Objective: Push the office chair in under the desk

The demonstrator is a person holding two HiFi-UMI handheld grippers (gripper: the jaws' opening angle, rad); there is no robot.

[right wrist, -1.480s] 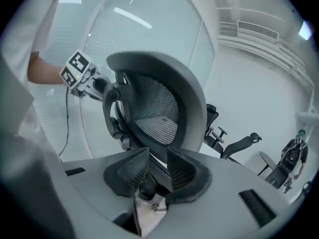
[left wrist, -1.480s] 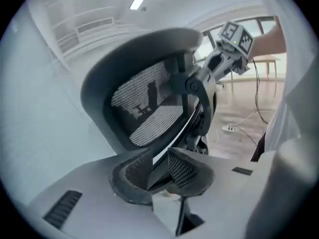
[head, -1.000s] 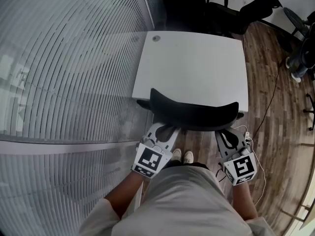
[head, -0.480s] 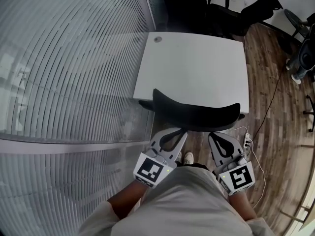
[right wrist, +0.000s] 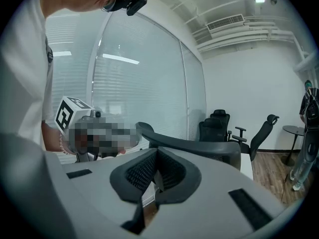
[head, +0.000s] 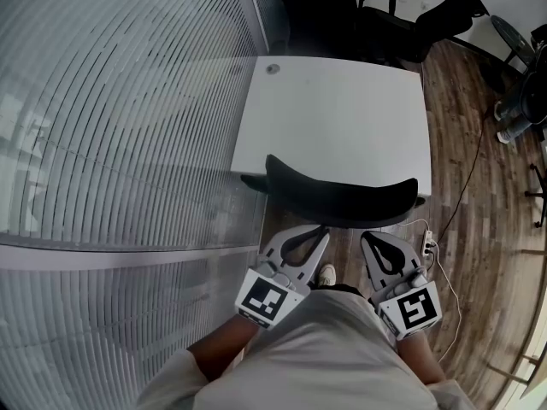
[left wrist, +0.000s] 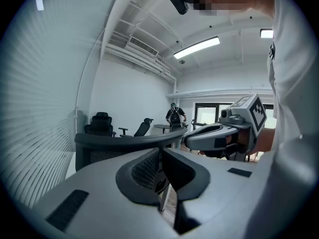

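At the desk [head: 333, 109]'s near edge stands the chair [head: 342, 196], seat hidden beneath. Just behind its backrest, left gripper [head: 318, 231] and right gripper [head: 369, 237] are clenched, empty; any final push should press both sides evenly.

Grey L tool [head: 319, 231], R tool [head: 368, 237]; b/w marker cubes [head: 268, 296]; pale tee [head: 333, 357].

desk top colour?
Plain white, no pattern. The desk top shows best in the head view.

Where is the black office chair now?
In the head view, the black office chair sits at the near edge of the white rectangular desk, just ahead of the left gripper and the right gripper.
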